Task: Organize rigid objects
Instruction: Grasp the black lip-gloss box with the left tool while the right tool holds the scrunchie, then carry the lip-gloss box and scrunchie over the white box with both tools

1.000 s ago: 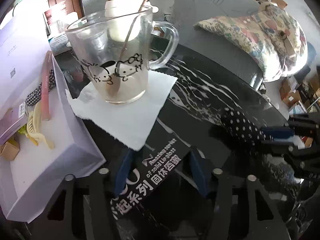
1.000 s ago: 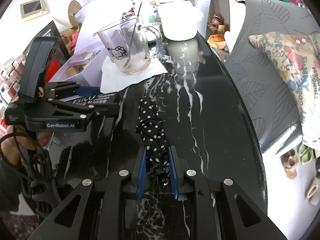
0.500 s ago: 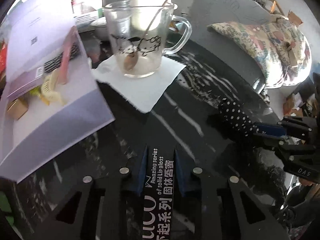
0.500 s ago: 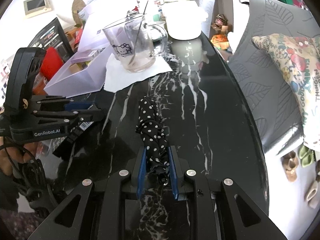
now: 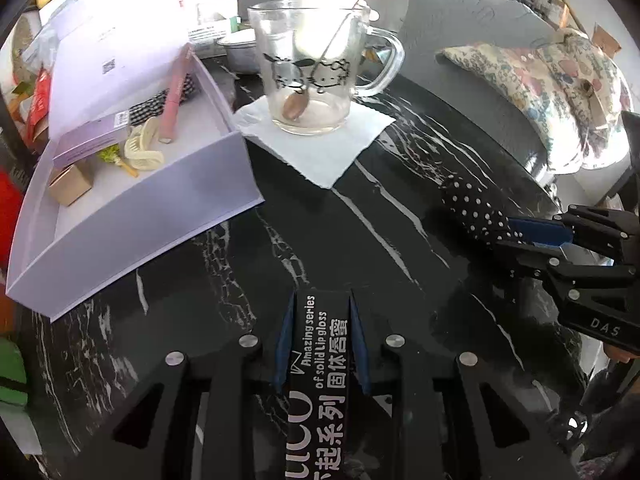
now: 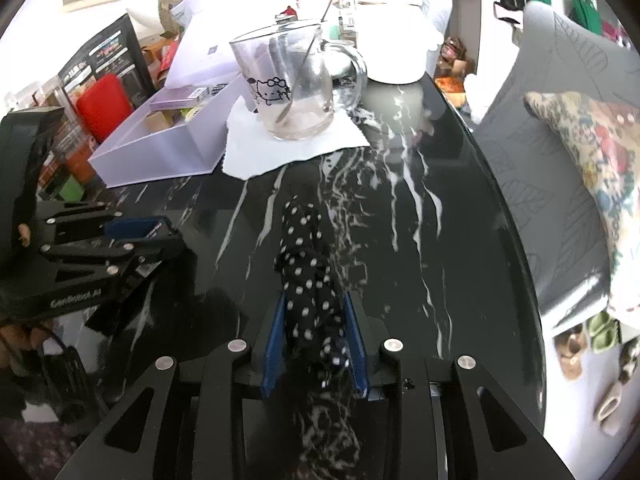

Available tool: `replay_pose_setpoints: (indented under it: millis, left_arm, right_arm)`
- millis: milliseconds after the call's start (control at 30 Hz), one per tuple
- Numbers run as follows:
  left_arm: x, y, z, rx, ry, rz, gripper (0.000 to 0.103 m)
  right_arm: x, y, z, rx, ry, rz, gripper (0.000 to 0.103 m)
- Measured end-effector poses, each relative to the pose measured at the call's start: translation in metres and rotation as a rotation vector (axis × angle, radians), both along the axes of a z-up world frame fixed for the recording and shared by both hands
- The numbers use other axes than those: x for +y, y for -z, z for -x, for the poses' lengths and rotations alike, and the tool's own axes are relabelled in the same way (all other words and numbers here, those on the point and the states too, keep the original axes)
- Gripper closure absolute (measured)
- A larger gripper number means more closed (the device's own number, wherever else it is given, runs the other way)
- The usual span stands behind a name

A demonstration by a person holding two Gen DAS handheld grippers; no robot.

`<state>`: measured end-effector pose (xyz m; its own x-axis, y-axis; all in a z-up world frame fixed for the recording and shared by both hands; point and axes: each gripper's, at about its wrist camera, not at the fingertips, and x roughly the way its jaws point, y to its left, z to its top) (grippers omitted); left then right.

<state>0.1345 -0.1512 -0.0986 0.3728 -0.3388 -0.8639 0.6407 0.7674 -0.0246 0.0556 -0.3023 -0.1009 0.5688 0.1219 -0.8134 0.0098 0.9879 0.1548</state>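
Note:
My left gripper [image 5: 320, 312] is shut on a black lip gloss box [image 5: 324, 344] with white lettering, held above the black marble table [image 5: 360, 216]. My right gripper [image 6: 314, 316] is shut on a black polka-dot hair tie [image 6: 306, 256], which also shows at the right of the left wrist view [image 5: 476, 208]. An open lilac box [image 5: 132, 208] stands at the left, holding a pink tube [image 5: 176, 96], a cream hair claw [image 5: 144, 148], a checked fabric piece and small cartons. The left gripper shows at the left of the right wrist view [image 6: 132, 236].
A glass Hello Kitty mug [image 5: 312, 72] with a spoon stands on a white napkin [image 5: 320, 144] beside the box. A grey sofa with a floral cushion [image 5: 532, 76] lies beyond the table's right edge. A white pot [image 6: 392, 44] sits at the table's far end.
My left gripper closed on the lip gloss box, lifted it and pulled back from the mug and lilac box. The right gripper still holds the polka-dot hair tie.

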Motion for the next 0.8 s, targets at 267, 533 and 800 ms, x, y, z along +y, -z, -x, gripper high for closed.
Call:
replay_pose_setpoints:
  millis: [267, 533, 800]
  left_arm:
    - [0.026, -0.004, -0.008, 0.038, -0.086, 0.052, 0.077]
    - [0.053, -0.009, -0.007, 0.039, -0.136, 0.067, 0.077]
    - [0.081, -0.032, -0.006, -0.016, -0.166, 0.105, 0.077]
  right_arm:
    - [0.009, -0.001, -0.004, 0.004, 0.021, 0.007, 0.088]
    - [0.031, -0.011, -0.005, -0.02, -0.021, -0.018, 0.088]
    - [0.06, -0.023, -0.009, -0.05, -0.076, -0.021, 0.088]
